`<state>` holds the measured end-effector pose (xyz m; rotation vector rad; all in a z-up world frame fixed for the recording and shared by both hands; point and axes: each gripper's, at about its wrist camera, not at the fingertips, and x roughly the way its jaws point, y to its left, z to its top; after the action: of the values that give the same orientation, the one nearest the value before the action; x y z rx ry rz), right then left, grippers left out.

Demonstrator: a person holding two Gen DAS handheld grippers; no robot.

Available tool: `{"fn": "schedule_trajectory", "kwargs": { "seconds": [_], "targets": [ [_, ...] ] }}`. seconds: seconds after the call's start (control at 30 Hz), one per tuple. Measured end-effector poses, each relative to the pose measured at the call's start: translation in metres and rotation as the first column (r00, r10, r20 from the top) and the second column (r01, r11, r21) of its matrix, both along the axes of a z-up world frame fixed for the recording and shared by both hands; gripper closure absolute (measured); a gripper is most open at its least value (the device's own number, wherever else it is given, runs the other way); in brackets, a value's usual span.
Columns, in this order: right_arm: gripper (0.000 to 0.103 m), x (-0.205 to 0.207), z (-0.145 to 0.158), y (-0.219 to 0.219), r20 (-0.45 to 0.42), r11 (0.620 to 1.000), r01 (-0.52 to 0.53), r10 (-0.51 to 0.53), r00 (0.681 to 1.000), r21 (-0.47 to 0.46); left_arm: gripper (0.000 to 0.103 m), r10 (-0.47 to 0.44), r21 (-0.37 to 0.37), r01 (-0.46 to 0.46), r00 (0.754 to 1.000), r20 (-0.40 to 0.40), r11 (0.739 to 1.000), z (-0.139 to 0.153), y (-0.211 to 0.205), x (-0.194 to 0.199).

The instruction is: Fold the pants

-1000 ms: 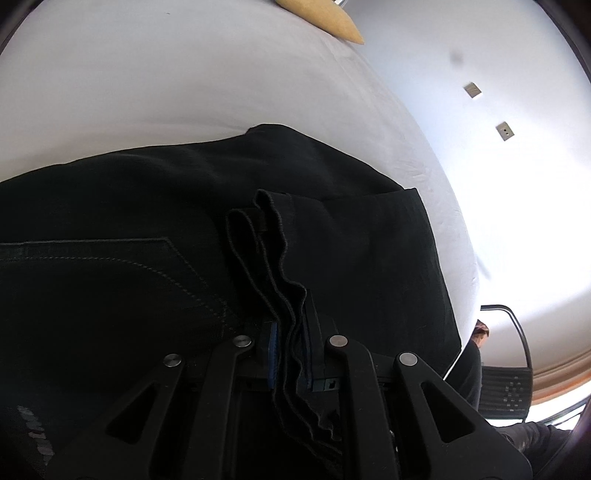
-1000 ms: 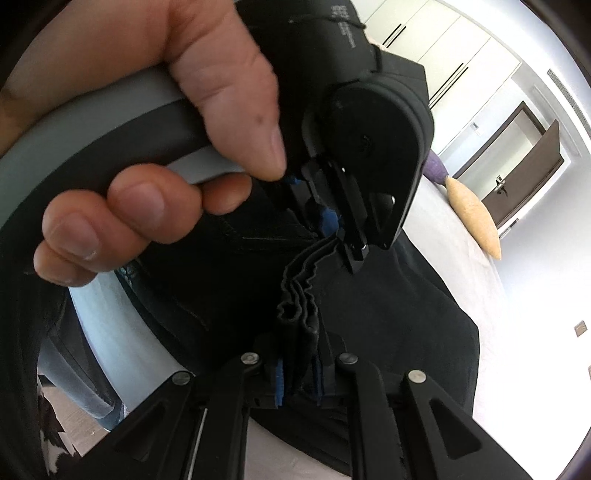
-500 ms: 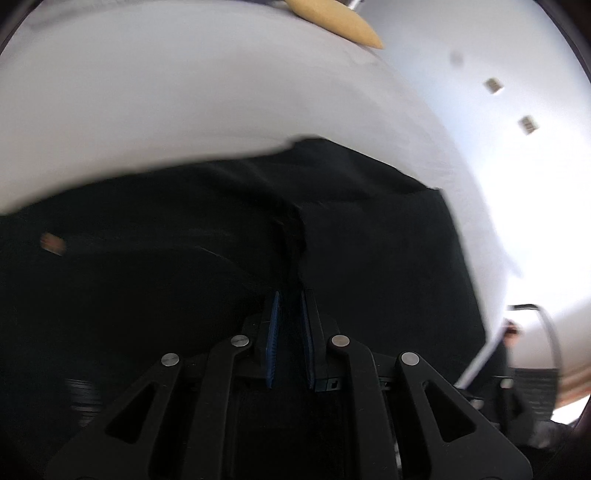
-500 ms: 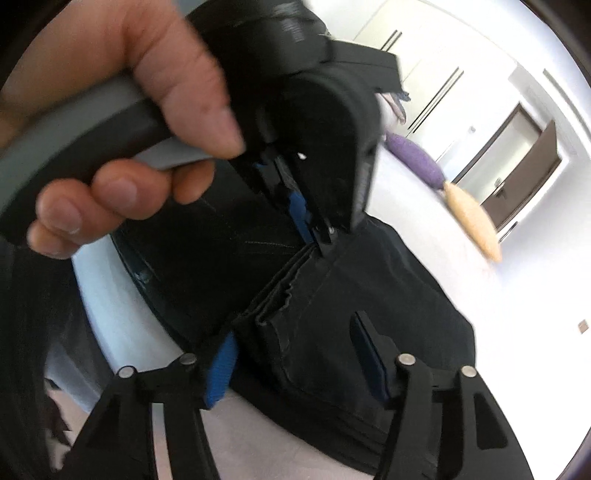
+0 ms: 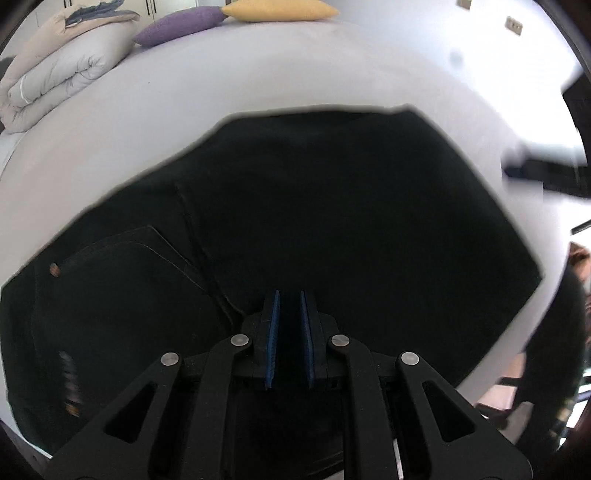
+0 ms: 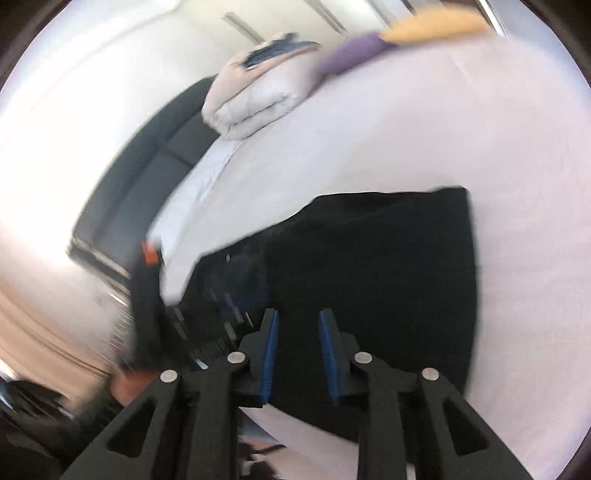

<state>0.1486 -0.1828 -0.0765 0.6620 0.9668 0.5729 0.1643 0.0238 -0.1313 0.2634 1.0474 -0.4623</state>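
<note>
black pants [image 5: 351, 229] lie flat below both tools; left tool [image 5: 289, 306] nearly together, right tool [image 6: 297, 325] closing, both empty.

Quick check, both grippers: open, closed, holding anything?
Left gripper: shut, nothing visibly gripped.
Right gripper: jaws closing, nothing between them; pants lie beyond.

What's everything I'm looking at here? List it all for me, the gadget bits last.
folded black denim pants: one, black, flat on the bed
white bed sheet: one, white, under the pants
folded pale quilt: one, beige and grey, far corner of the bed
purple cushion: one, purple, far edge
yellow cushion: one, yellow, beside the purple one
left gripper: one, black with blue pads, nearly shut, empty
right gripper: one, same colours, closing, empty
</note>
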Motion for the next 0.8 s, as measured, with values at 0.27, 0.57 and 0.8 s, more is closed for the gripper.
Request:
{"fn": "schedule_trajectory", "kwargs": {
  "seconds": [0.27, 0.57, 0.8],
  "targets": [
    [0.083, 0.079, -0.057, -0.041, -0.177, 0.98, 0.095, -0.064, 0.982, 0.176, 0.092, 0.029, 0.014, -0.03, 0.999, 0.03, 0.999, -0.005, -0.003, -0.012],
    [0.1, 0.058, -0.094, -0.024, -0.268, 0.981, 0.081, -0.031, 0.963, 0.176, 0.092, 0.045, 0.005, -0.045, 0.999, 0.027, 0.999, 0.0, -0.015, -0.018],
    [0.1, -0.01, -0.088, -0.008, -0.284, 0.981, 0.049, 0.007, 0.959, 0.19, 0.092, 0.049, -0.01, -0.049, 0.998, 0.025, 0.999, -0.004, -0.001, -0.01]
  ]
}}
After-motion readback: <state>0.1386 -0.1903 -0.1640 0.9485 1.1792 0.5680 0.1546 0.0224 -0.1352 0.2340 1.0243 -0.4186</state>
